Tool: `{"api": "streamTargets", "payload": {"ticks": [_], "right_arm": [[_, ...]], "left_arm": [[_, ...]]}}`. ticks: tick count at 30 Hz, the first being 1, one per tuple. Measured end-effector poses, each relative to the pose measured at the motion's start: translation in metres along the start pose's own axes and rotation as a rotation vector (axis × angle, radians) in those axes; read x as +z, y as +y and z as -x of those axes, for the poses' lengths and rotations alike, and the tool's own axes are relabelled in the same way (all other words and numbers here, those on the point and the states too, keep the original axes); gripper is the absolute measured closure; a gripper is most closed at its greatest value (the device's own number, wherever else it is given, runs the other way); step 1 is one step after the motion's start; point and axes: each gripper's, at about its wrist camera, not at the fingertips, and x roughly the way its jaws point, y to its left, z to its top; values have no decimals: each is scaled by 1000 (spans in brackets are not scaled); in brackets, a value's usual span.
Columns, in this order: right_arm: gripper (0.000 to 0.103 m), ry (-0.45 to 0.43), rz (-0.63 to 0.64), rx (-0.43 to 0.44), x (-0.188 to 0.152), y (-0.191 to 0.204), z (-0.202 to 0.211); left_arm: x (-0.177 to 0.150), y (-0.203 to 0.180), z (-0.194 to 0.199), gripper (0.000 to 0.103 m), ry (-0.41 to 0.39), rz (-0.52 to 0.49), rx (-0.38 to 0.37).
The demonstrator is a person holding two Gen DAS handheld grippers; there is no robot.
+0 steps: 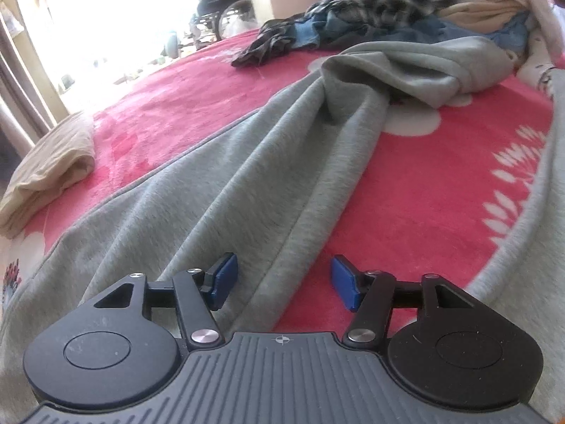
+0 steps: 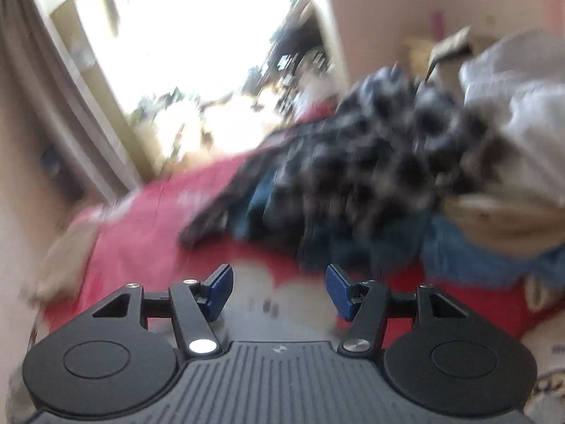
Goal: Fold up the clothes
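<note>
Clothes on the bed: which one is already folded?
The beige garment at the left edge, a neat stack. The grey sweatshirt lies spread and creased; the far pile is jumbled.

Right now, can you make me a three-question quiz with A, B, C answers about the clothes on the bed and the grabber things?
1. Where does the folded beige cloth lie?
A. on the blanket's left edge
B. on top of the pile
C. between the grabber's fingers

2. What colour is the blanket?
A. green
B. pink with white flowers
C. plain black

3. How is the left gripper?
A. shut on a sock
B. open over the grey garment
C. out of view

Answers: 1 A, it sits alone at the left edge. 2 B, pink shows around the clothes. 3 B, a wide gap parts its blue pads.
</note>
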Motion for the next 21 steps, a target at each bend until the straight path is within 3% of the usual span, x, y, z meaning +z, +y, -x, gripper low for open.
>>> {"api": "streamTargets", "payload": {"ticks": [6,14,18,21], "right_arm": [[42,126,148,28,-46,14,2],[43,63,98,-123,-67,19,-29],[57,12,120,-206,-54,4,-34],[84,-17,159,-259,-34,-10,-31]], "left_arm": [[4,2,-1,60,7,35,29],[2,1,-4,60,10,46,31],[0,4,-5,60,6,65,17],[-2,5,-5,59,2,69,9]]}}
